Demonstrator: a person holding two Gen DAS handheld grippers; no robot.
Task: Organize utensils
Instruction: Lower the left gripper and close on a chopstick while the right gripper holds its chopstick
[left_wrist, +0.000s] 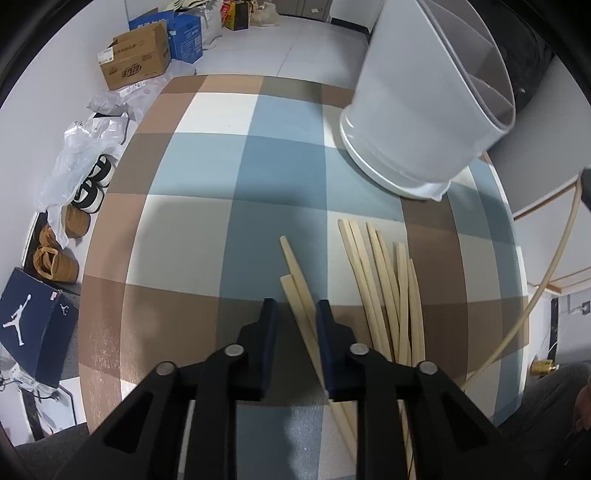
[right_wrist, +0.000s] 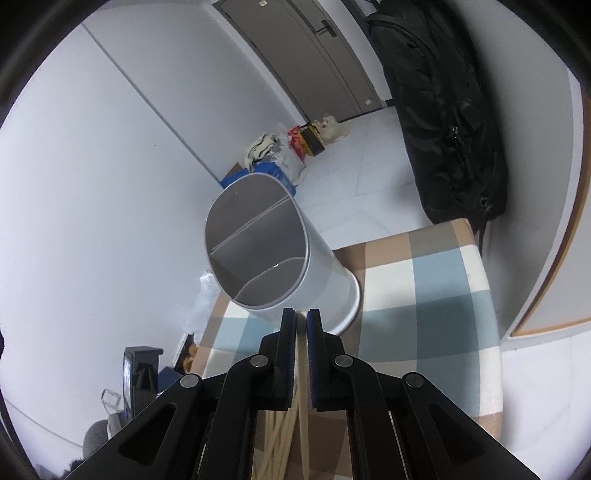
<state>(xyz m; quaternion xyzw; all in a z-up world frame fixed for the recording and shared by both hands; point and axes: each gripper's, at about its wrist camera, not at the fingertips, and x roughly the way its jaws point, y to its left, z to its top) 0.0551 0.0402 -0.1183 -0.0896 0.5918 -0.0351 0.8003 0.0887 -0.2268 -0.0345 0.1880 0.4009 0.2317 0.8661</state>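
On the checked tablecloth (left_wrist: 192, 229), two pale wooden chopsticks (left_wrist: 295, 280) lie between the fingers of my left gripper (left_wrist: 297, 314). It points steeply down and is open: the sticks sit against its right finger and a gap shows at the left one. A loose bundle of several chopsticks (left_wrist: 388, 288) lies just to the right. The white utensil holder (left_wrist: 413, 122), split into three compartments, stands at the table's far right. My right gripper (right_wrist: 301, 314) is shut on a single chopstick (right_wrist: 302, 369) just short of the holder (right_wrist: 325, 273). That stick (left_wrist: 554, 266) also shows at the left wrist view's right edge.
Off the table's left edge, the floor holds cardboard boxes (left_wrist: 136, 59), a plastic bag with shoes (left_wrist: 88, 173) and a dark blue shoe box (left_wrist: 33, 325). A black bag (right_wrist: 447, 110) hangs beyond the table's far end, near a grey door (right_wrist: 295, 48).
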